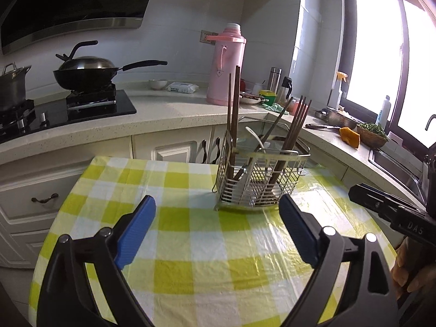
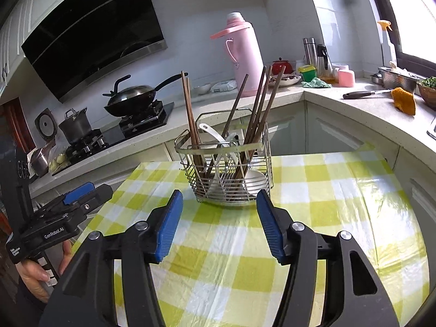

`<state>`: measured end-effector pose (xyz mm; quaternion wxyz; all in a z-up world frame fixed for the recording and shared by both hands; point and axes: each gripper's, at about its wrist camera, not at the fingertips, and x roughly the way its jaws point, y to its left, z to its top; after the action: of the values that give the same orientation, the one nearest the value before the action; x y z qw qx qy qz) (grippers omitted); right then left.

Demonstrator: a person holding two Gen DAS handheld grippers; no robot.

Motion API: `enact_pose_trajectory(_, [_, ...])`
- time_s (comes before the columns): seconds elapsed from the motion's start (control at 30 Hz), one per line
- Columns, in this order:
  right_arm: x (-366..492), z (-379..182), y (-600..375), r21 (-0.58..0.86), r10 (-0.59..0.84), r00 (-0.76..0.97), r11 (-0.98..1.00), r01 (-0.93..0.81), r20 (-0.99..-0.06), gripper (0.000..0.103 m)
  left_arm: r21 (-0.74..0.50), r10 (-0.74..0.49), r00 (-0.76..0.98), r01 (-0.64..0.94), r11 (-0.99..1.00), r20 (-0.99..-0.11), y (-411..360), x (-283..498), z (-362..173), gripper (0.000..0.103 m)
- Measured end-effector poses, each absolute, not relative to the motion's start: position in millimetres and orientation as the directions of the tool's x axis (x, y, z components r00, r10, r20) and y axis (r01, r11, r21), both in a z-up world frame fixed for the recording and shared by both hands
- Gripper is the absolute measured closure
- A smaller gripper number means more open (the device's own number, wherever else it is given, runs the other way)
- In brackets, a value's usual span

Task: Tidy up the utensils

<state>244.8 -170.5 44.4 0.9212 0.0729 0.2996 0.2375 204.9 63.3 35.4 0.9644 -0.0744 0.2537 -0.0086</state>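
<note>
Both look forward and slightly downward from close over the green-checked tablecloth, sharing the wire utensil basket at centre frame.

Small table under a green, yellow and white checked cloth, glossy as if plastic-covered, wire utensil basket standing on the cloth toward its far edge, holding brown chopsticks and what looks like white spoons

A wire utensil basket is set upright on the green-checked tablecloth; brown chopsticks and white spoons are stood leaning inside.
</note>
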Motion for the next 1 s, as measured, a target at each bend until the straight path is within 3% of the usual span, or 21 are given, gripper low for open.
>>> enact_pose_trajectory(0.17, [225.4, 28.9, -176.8, 0.288, 0.485, 0.696, 0.875, -0.390, -0.529, 0.041, -0.162, -0.065, 0.861, -0.020, 0.987, -0.504, 65.8, 184.5, 18.0, 0.005])
enact_pose_trajectory(0.53, [182.5, 34.3, -177.0, 0.176, 0.408, 0.778, 0.912, -0.370, -0.477, 0.019, -0.093, 0.013, 0.902, -0.059, 0.994, -0.431, 49.7, 150.1, 15.6, 0.005])
enact_pose_trajectory(0.73, [184.0, 52.2, -168.1, 0.110, 0.378, 0.798, 0.922, -0.372, -0.469, 0.018, -0.060, 0.032, 0.913, -0.062, 0.996, -0.407, 45.1, 159.8, 38.9, 0.005])
enact_pose_trajectory(1.0, [205.8, 83.9, -182.7, 0.137, 0.363, 0.809, 0.930, -0.340, -0.463, 0.018, -0.019, 0.042, 0.927, -0.053, 0.998, -0.373, 37.0, 177.8, 72.4, 0.005])
